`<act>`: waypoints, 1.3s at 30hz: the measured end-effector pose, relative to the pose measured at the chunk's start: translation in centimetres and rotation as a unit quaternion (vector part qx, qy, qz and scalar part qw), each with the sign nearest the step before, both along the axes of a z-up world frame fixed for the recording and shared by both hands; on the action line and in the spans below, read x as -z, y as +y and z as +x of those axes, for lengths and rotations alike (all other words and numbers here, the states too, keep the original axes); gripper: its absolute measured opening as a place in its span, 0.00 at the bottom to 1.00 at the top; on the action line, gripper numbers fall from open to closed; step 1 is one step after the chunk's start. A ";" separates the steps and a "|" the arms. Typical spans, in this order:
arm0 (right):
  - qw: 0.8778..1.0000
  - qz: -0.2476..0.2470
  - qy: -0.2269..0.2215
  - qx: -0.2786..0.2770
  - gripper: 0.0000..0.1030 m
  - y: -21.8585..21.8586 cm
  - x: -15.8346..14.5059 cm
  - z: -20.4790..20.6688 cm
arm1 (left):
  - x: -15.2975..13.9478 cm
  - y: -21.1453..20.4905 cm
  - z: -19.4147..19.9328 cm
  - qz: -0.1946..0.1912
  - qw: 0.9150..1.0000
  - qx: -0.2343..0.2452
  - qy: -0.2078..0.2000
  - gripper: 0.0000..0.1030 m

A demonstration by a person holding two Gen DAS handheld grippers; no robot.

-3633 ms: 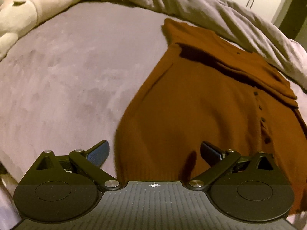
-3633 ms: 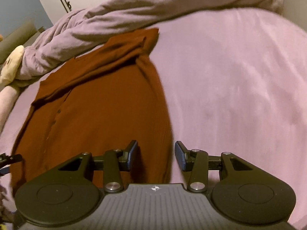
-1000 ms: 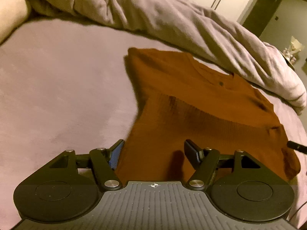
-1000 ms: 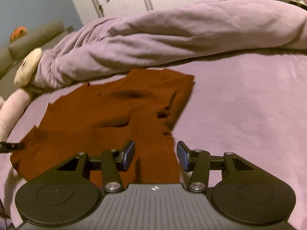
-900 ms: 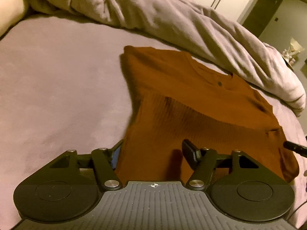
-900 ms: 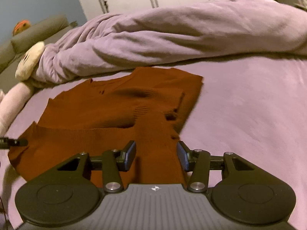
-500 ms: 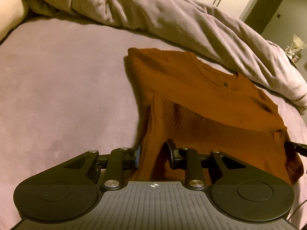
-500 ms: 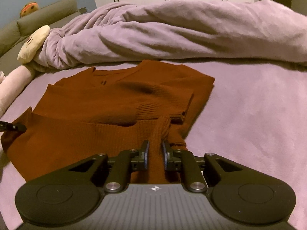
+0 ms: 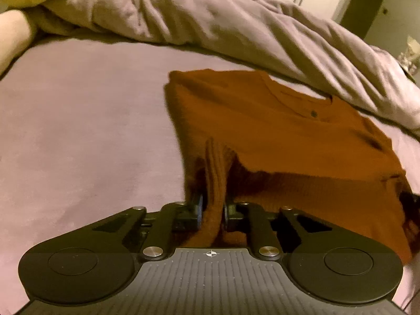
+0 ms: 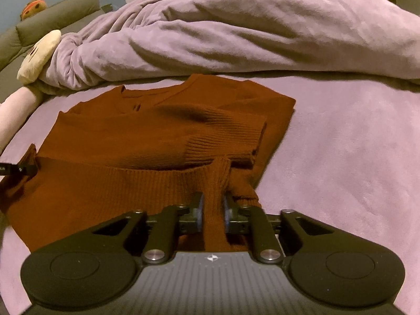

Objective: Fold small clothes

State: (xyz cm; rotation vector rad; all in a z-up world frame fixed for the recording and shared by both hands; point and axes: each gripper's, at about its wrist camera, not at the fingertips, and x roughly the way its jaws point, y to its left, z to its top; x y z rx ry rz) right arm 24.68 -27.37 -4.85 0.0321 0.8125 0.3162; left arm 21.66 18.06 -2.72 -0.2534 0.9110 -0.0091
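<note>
A rust-brown knitted sweater [image 9: 275, 131] lies on the lilac bed sheet [image 9: 78, 131], its lower part folded up over the chest. In the left wrist view my left gripper [image 9: 212, 207] is at the sweater's near left corner. Its jaws are closing, and the pads pinch a raised ridge of ribbed hem. In the right wrist view the sweater [image 10: 131, 136] shows a sleeve cuff lying across it. My right gripper [image 10: 212, 204] is shut on a pinched-up ridge of hem at the near right corner. The left gripper's tip [image 10: 15, 169] shows at the far left edge.
A bunched lilac duvet [image 10: 262, 31] runs along the far side of the bed behind the sweater. A cream plush toy [image 10: 39, 52] and a grey cushion [image 10: 52, 18] lie at the back left. Bare sheet [image 10: 341, 144] extends to the right of the sweater.
Both grippers went from open around the hem to closed on it, bunching the fabric into a ridge between the pads. The right gripper's view dropped slightly nearer the sweater.
</note>
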 end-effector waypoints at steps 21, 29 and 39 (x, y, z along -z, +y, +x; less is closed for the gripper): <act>0.991 -0.021 -0.133 0.005 0.04 1.8 -7.3 -1.8 | -6.7 0.6 1.2 0.008 0.998 -0.013 -0.066 0.09; 0.996 -0.034 -0.083 -0.006 0.05 2.1 -4.0 -1.5 | -0.3 0.6 0.6 0.013 1.000 0.005 0.009 0.60; 0.998 -0.041 -0.046 0.002 0.18 1.5 -1.8 -0.6 | 0.7 -0.4 1.8 0.022 1.000 0.016 0.007 0.35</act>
